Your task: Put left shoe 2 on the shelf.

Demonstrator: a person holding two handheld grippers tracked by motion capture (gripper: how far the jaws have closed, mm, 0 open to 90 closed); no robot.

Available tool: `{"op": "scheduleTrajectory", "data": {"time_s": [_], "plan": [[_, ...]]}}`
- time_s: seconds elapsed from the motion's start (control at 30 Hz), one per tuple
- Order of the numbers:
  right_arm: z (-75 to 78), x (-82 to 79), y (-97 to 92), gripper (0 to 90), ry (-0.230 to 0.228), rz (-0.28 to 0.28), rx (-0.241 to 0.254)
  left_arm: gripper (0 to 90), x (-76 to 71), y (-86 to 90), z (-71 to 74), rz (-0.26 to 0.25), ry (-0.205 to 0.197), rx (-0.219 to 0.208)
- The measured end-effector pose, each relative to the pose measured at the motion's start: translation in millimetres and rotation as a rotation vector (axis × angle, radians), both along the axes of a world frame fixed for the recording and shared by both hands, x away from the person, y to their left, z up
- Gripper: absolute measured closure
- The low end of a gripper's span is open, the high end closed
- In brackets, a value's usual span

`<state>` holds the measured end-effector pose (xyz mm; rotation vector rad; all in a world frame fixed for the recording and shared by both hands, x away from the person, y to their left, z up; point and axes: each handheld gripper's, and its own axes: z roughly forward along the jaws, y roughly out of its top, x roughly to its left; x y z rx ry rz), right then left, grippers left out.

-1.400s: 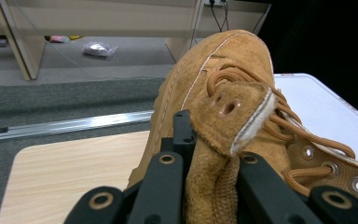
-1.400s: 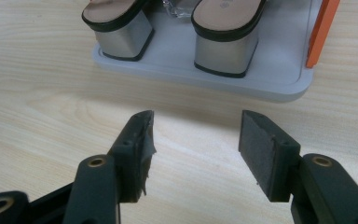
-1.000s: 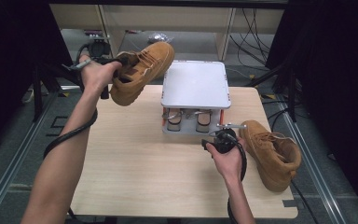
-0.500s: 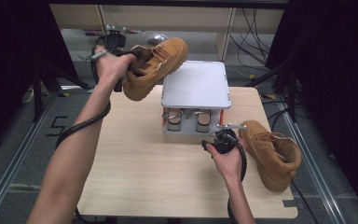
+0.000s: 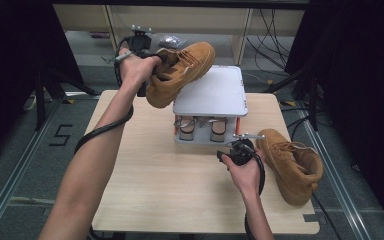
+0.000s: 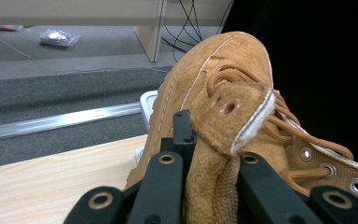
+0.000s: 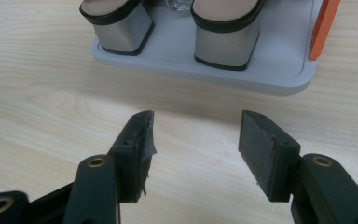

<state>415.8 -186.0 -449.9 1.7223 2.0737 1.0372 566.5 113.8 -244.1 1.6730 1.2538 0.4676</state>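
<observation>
High view. Left gripper (image 5: 147,60): jaws clamped on the collar and tongue of a tan suede boot (image 5: 182,70), held in the air with its toe over the back left corner of the grey rack (image 5: 210,92). Second boot (image 5: 292,162) lies on the tabletop (image 5: 145,175), just beyond the right gripper (image 5: 240,150). Compared with the earlier frames, the held boot has travelled from off the tabletop's left edge toward the rack; the right gripper and second boot are unchanged.

Left gripper view. Jaws pinch the folded tongue and collar between them; laces and eyelets run off to the right of the jaws, toe ahead. Handling, by judgement: suede soft and yielding, upper collapses under grip, sole stiff and moderately heavy, so the boot will likely sag and swing from the collar. Best hold: collar rim or heel tab, deep between the pads.

Right gripper view. Jaws open, nothing between them, above bare tabletop. Ahead of the jaws: the rack's lower tray with two shoe-form posts (image 7: 116,21).
</observation>
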Motion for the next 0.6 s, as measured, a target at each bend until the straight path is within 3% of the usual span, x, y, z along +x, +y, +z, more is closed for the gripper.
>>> {"op": "scheduleTrajectory", "data": {"time_s": [0.03,0.2,0.23,0.33,0.6], "plan": [[1.0,-0.6,0.5,45.9,0.016,-0.01,0.014,84.9,0.9,-1.8,-0.2,-0.004,0.002,-0.003],[-1.0,-0.2,-2.1,45.9,-0.005,-0.002,0.001,84.8,4.6,-10.7,-3.4,-0.01,0.018,0.002],[-0.2,-0.6,-1.8,45.9,0.015,-0.011,0.008,84.8,5.3,-10.8,-3.7,-0.011,0.02,0.005],[-1.4,-0.5,-3.6,45.9,0.004,-0.01,-0.013,84.5,7.6,-12.6,-3.9,-0.008,0.024,0.013],[-2.9,-0.9,-0.3,45.9,0.011,-0.002,0.002,82.8,21.9,-11.1,-9.4,0.029,0.045,0.01]]}}
